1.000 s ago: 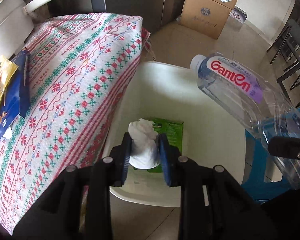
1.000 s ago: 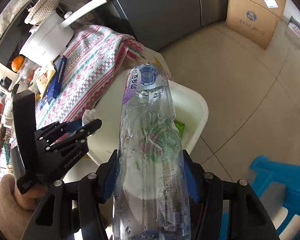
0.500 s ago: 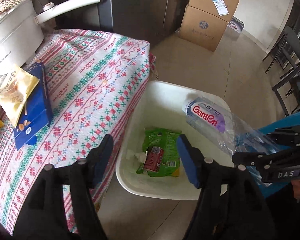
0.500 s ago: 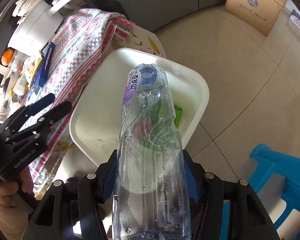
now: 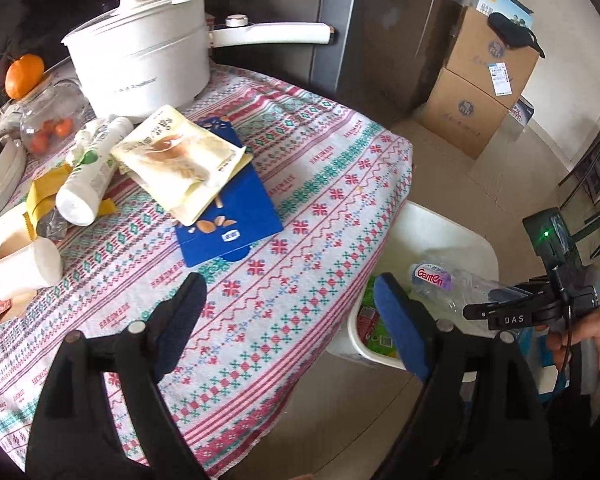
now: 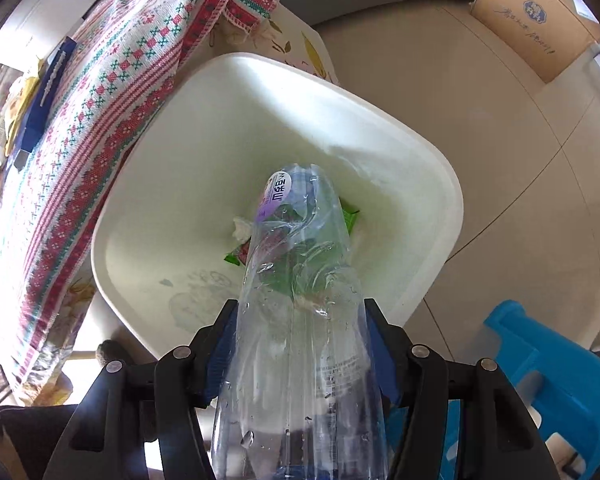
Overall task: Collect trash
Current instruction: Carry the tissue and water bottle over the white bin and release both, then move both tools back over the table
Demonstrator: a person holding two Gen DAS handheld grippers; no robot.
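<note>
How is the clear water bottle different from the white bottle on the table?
The clear water bottle is see-through and held nose-down over the white bin by the right gripper. The white bottle is solid white, lying on its side on the tablecloth, untouched. Both are plastic bottles.

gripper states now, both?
Left gripper: jaws opening, nothing between them.
Right gripper: shut on the clear bottle, over the white bin.
</note>
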